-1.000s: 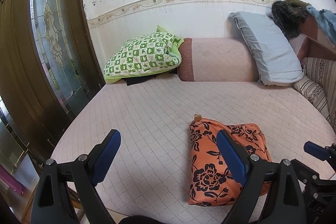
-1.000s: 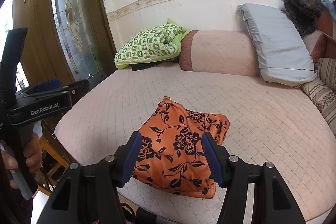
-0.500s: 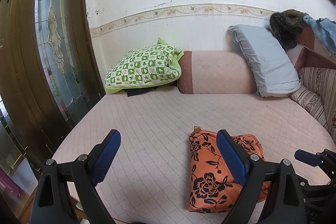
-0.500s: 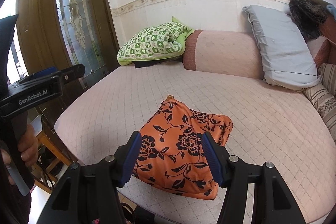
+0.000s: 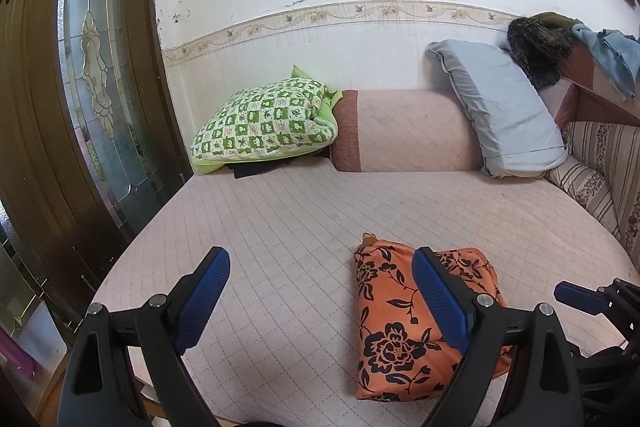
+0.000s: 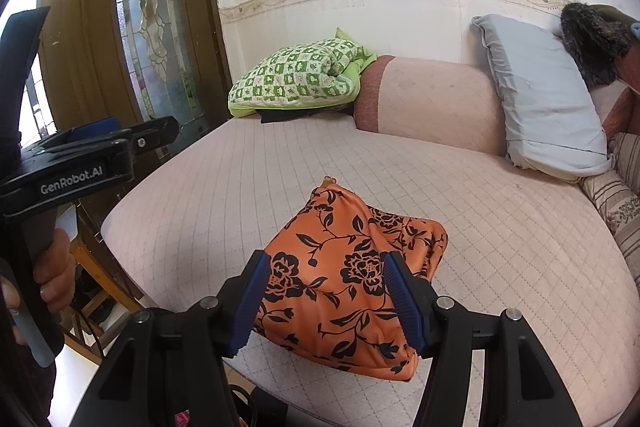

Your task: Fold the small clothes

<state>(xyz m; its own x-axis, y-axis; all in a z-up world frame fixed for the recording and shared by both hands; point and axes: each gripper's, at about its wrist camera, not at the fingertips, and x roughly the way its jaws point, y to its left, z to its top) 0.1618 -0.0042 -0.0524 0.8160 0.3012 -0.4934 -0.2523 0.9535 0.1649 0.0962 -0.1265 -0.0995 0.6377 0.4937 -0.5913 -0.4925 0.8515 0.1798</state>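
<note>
A folded orange garment with black flowers (image 5: 392, 339) lies on the pink quilted bed (image 5: 280, 219) near its front edge. My left gripper (image 5: 320, 259) hovers open and wide over bare bed just left of the garment, and its right finger (image 5: 436, 291) overlaps the cloth in view. My right gripper (image 6: 328, 261) is open in front of the garment (image 6: 340, 227). The cloth shows between its blue pads (image 6: 400, 291), which do not press on it. A hand (image 6: 52, 267) holds the left gripper's handle at the left of the right wrist view.
A green checked pillow (image 5: 264, 119), a pink bolster (image 5: 404, 135) and a grey pillow (image 5: 500, 107) line the wall at the bed's far side. A striped cushion (image 5: 600, 171) lies at the right. A wooden door with glass (image 5: 100, 87) stands left of the bed.
</note>
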